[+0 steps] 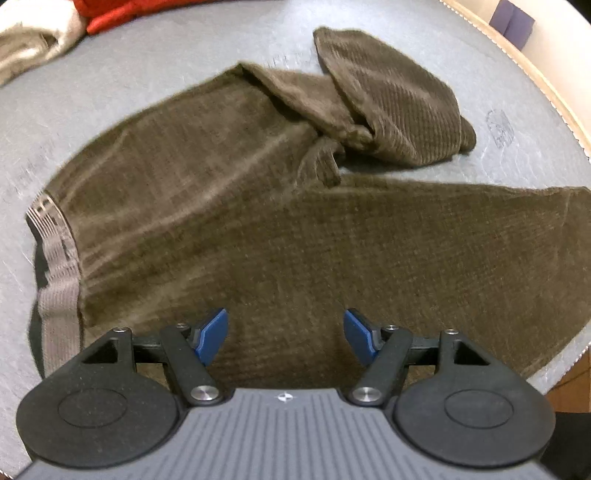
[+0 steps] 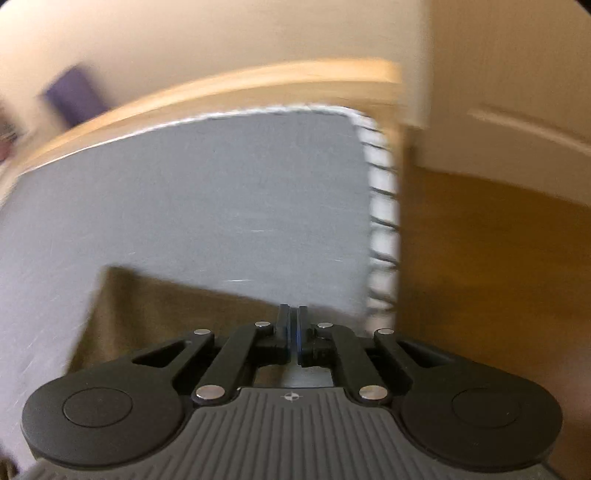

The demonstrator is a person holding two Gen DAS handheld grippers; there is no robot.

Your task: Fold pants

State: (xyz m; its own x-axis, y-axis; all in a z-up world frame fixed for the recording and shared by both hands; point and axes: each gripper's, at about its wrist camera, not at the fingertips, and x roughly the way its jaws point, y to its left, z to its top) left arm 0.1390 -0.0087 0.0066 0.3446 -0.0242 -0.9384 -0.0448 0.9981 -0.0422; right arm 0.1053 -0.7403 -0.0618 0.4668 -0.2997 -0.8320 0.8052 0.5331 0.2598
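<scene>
Olive-brown corduroy pants lie spread on a grey table. Their grey waistband is at the left. One leg runs to the right along the near edge. The other leg is bunched and folded back on itself at the far side. My left gripper is open, its blue pads hovering over the near leg, holding nothing. In the right wrist view a pant-leg end lies on the table. My right gripper is shut at that leg's hem edge; cloth between the pads does not show.
Red and cream clothes are piled at the table's far left. The table's stitched right edge borders a wooden floor. A purple object stands against the wall beyond the table.
</scene>
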